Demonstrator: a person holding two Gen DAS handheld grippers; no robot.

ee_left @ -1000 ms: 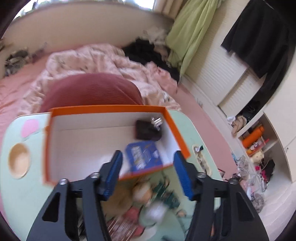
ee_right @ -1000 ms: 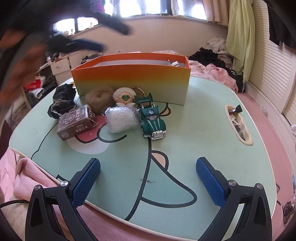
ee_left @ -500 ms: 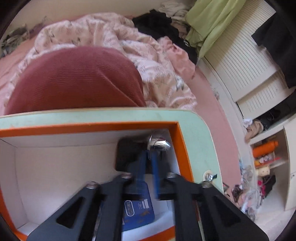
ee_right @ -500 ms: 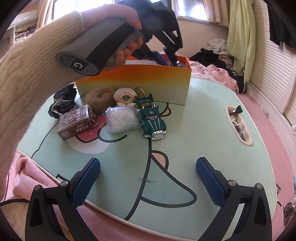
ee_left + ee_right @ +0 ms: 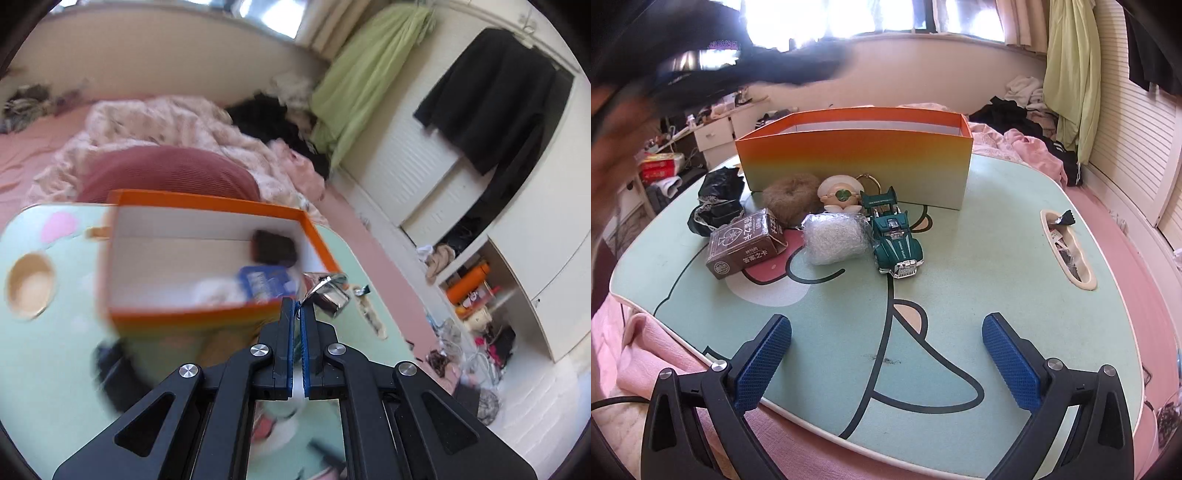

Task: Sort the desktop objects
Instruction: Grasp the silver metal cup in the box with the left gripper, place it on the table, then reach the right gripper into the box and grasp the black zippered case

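Left gripper [image 5: 296, 308]: jaws pressed together, pinching a thin bit of a shiny metal object [image 5: 327, 291] that dangles just past the fingertips, at about 1 o'clock from them. Held piece hangs over the near right corner of the orange box [image 5: 207, 206]; what it is cannot be told. View is blurred.

Inside the box: a dark item [image 5: 273, 245] toward the far right corner, a blue packet [image 5: 264, 282] nearer, beside something pale.

Right gripper [image 5: 886, 354]: fingers wide apart, nothing between them, low over the near edge of the green table [image 5: 997, 229].

On the table, in front of the box: green toy car [image 5: 895, 236], clear plastic wad [image 5: 834, 238] just at its 9 o'clock, brown card box [image 5: 746, 243] further at 9 o'clock, brown fuzzy ring [image 5: 790, 192] and small figurine [image 5: 840, 194] against the box wall, black crumpled bag [image 5: 718, 201] at the far left
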